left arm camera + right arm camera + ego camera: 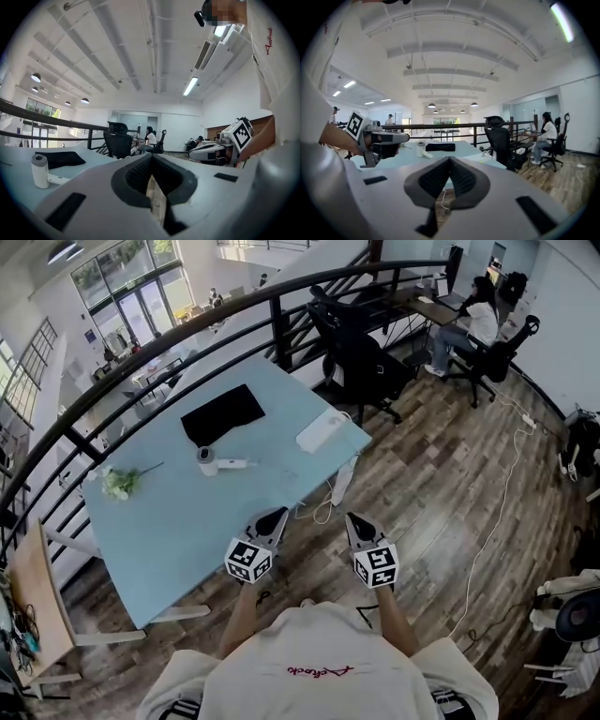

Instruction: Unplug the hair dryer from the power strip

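1. Far left of the light blue tabletop [187, 531]: a small bunch of white flowers [120, 483] lies near the edge.
2. Right of it, about mid-table, is the white hair dryer [208, 461]. It stands on its barrel end, with the handle lying on the surface and pointing right. It is well apart from both tools. No view shows its cord clearly.
3. Just behind the dryer lies a folded black cloth [222, 413], flat on the tabletop.
4. Left hand-held gripper [275, 517]: it is held over the near edge of the tabletop. Its own view shows the jaws closed together with nothing between the pads.
5. Near the right corner of the tabletop lies a flat white block [322, 431]. I cannot tell what it is.
6. At the right-hand table edge is a long white body that appears to be the power strip [342, 482]. A white cable [323, 512] is looped beside it. I cannot tell whether a plug sits in it.
7. Right hand-held gripper [355, 519]: it is held beside the left one, over the wooden floor [441, 484] just off the table edge. Its jaws are closed together and empty.
8. Further right stands a black office chair [361, 362]. Beyond it, a person [473, 324] is seated at a desk.
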Demonstrator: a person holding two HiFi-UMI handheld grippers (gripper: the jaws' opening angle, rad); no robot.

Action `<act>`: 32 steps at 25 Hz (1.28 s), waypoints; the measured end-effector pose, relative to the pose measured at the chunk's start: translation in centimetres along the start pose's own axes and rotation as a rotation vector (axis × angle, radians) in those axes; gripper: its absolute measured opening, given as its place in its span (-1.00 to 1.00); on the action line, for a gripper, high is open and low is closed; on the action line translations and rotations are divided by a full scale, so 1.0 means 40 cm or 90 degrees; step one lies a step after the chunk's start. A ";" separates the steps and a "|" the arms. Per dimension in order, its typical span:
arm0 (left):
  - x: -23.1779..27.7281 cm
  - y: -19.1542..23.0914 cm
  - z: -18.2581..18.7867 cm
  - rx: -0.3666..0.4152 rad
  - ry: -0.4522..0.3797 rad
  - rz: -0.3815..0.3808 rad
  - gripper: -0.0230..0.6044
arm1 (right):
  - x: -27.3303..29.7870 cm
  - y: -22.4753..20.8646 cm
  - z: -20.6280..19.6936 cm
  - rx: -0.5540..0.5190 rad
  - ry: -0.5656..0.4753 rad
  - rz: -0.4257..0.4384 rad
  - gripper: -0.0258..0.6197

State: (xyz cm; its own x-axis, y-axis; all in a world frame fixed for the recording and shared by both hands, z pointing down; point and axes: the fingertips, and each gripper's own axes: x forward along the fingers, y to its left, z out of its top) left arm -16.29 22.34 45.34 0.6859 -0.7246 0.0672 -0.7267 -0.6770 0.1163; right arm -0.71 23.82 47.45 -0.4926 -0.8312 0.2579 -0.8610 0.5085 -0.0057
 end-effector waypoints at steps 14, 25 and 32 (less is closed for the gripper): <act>0.026 -0.020 -0.039 -0.008 0.011 -0.034 -0.90 | -0.012 -0.021 -0.035 0.006 0.012 -0.029 -0.87; 0.092 0.001 -0.037 -0.002 0.015 -0.036 -0.90 | 0.026 -0.063 -0.041 0.017 0.011 -0.025 -0.87; 0.174 0.061 -0.040 0.000 0.022 -0.019 -0.90 | 0.113 -0.126 -0.043 0.025 0.011 -0.009 -0.87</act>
State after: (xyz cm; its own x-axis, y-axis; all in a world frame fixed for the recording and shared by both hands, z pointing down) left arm -13.21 15.85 47.66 0.7087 -0.6988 0.0970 -0.7054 -0.6988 0.1186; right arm 1.62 17.89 50.28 -0.4781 -0.8341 0.2752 -0.8725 0.4870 -0.0395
